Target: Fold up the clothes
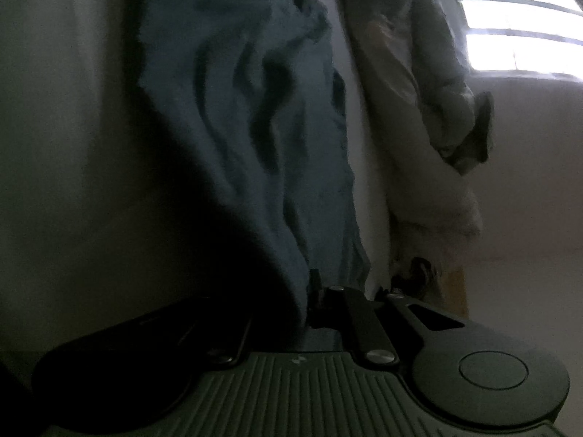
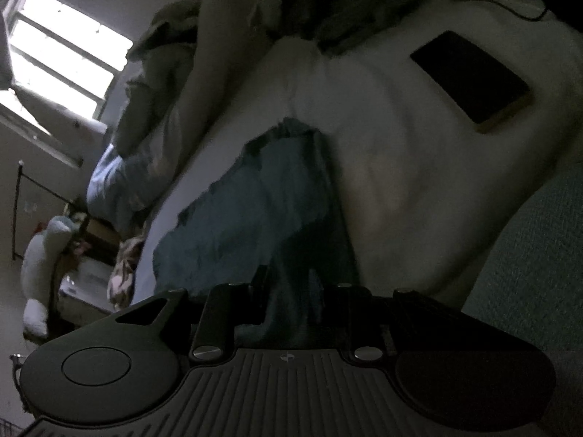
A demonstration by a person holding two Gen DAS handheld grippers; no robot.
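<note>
Left gripper (image 1: 320,287) clamped on blue garment (image 1: 255,109), right gripper (image 2: 291,291) part open astride the cloth, apparently not pinching, dark phone (image 2: 470,80) near bed (image 2: 400,182) far edge, heaped clothes (image 2: 153,109) beyond.

1. A dark phone (image 2: 470,80) lies on the white bedding (image 2: 400,167), at two o'clock.
2. A bright window (image 2: 62,62) at ten o'clock.
3. A white plush toy (image 2: 40,266) at nine o'clock.
</note>
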